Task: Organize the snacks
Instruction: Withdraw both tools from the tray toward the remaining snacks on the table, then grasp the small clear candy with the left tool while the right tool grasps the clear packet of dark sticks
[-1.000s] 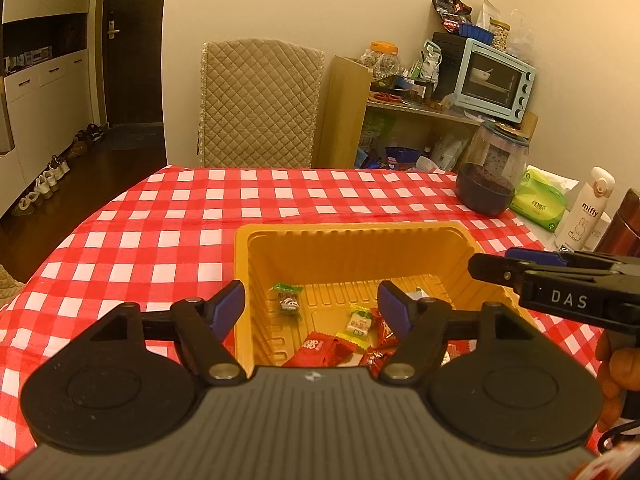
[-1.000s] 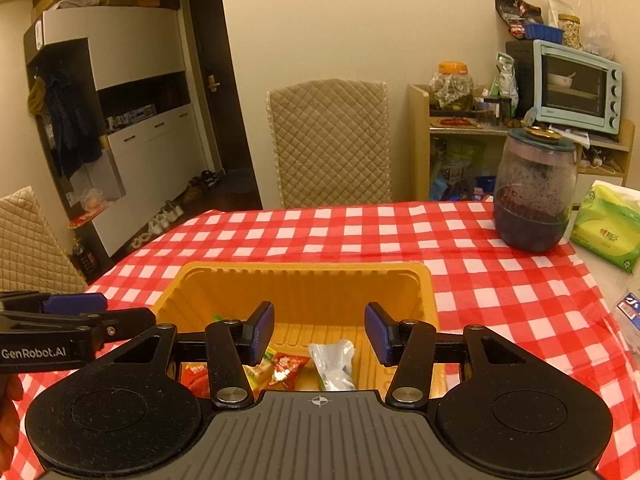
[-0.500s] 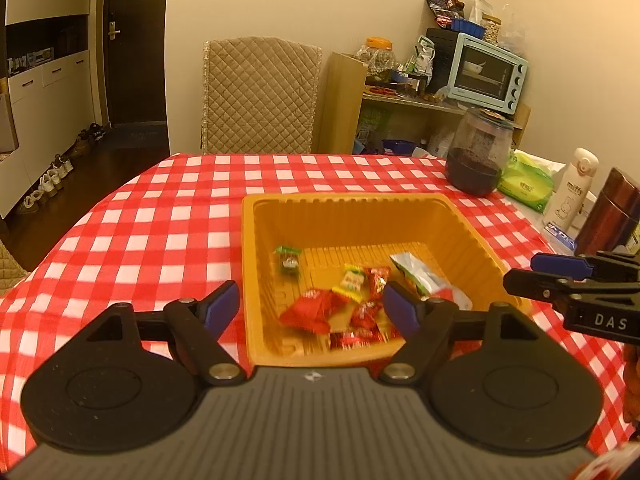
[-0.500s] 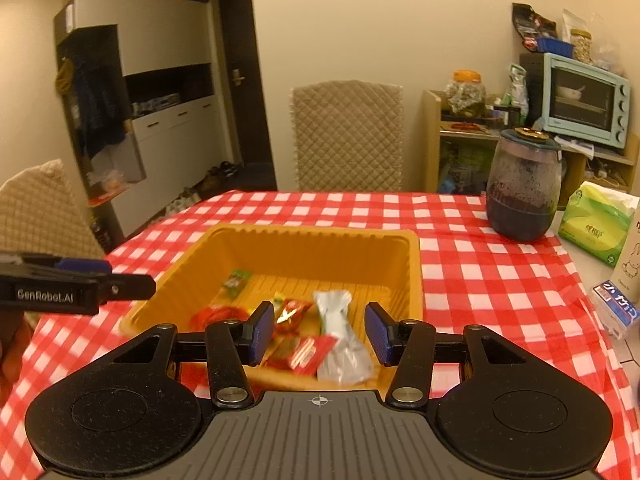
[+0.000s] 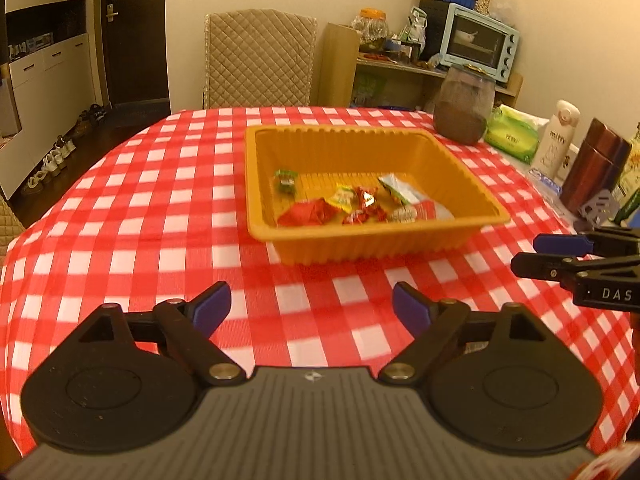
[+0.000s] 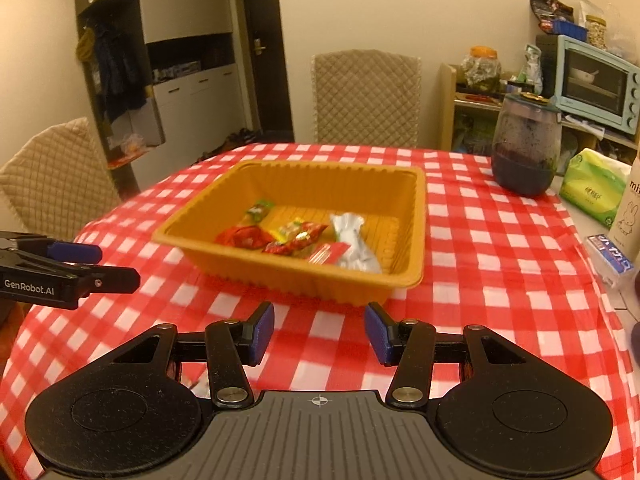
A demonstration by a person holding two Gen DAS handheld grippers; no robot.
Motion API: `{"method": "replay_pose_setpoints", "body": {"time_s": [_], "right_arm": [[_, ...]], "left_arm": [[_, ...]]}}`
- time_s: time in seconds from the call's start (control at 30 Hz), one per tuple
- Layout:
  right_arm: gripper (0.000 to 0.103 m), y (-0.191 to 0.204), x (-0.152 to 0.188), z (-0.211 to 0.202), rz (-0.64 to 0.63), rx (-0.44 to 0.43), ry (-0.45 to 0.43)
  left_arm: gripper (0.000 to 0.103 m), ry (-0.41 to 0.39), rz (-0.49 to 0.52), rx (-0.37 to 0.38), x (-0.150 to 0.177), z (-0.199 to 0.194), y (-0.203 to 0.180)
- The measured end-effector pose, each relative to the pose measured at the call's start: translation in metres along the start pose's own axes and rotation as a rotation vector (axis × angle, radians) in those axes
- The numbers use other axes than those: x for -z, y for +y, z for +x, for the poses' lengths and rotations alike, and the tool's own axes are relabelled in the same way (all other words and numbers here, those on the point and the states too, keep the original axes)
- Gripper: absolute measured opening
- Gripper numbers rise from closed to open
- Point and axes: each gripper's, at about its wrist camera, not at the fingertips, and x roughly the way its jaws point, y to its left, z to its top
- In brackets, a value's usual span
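An orange plastic tray [image 5: 360, 240] [image 6: 416, 216] sits on the red-and-white checked tablecloth. Inside it lie several wrapped snacks: a red packet [image 5: 306, 213] [image 6: 240, 236], a small green one [image 5: 285, 179] [image 6: 258, 210], a yellow one [image 5: 342, 197] and a white pouch [image 6: 352, 240]. My left gripper [image 5: 311, 306] hovers over bare cloth on the near side of the tray, its jaws opening with nothing between them. My right gripper [image 6: 319, 334] also hangs short of the tray, open and empty. Each gripper shows at the edge of the other's view.
A dark glass jar [image 5: 462, 108] [image 6: 524, 144], a green tissue pack [image 5: 512, 138] [image 6: 592, 188], a white bottle [image 5: 556, 144] and a brown flask [image 5: 592, 168] stand at the table's right. A quilted chair [image 5: 258, 58] faces the far edge, another [image 6: 52, 172] stands left.
Both grippers have drawn back from over the tray to the near cloth, so the whole tray now shows. The left jaws have spread wider; the right jaws kept their gap.
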Motion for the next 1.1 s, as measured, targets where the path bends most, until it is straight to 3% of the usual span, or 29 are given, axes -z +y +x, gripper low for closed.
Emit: {"method": "replay_pose_setpoints", "body": {"time_s": [0.2,0.43,0.53,0.57,0.83,1.07,1.1], "right_arm": [[0.051,0.013,0.023,0.008,-0.151,-0.104,0.107],[0.053,0.031,0.047,0.022,-0.348,-0.123,0.186],[0.068,0.036,0.048,0.029,-0.370,-0.137,0.187],[0.068,0.038,0.049,0.033,-0.379,-0.140,0.188],[0.069,0.037,0.045,0.059,-0.395,-0.103,0.215],[0.068,0.039,0.041,0.068,-0.329,-0.145,0.240],[0.064,0.040,0.041,0.068,-0.327,-0.151,0.243]], "left_arm": [[0.092,0.043,0.016,-0.008,0.021,-0.003,0.003],[0.093,0.088,0.056,-0.013,0.034,0.004,0.003],[0.094,0.090,0.081,-0.011,0.035,0.007,0.000],[0.094,0.092,0.093,-0.016,0.036,0.008,-0.002],[0.095,0.103,0.101,-0.015,0.038,0.015,-0.004],[0.096,0.088,0.109,-0.008,0.038,0.016,-0.006],[0.096,0.088,0.118,-0.007,0.038,0.017,-0.007]]}}
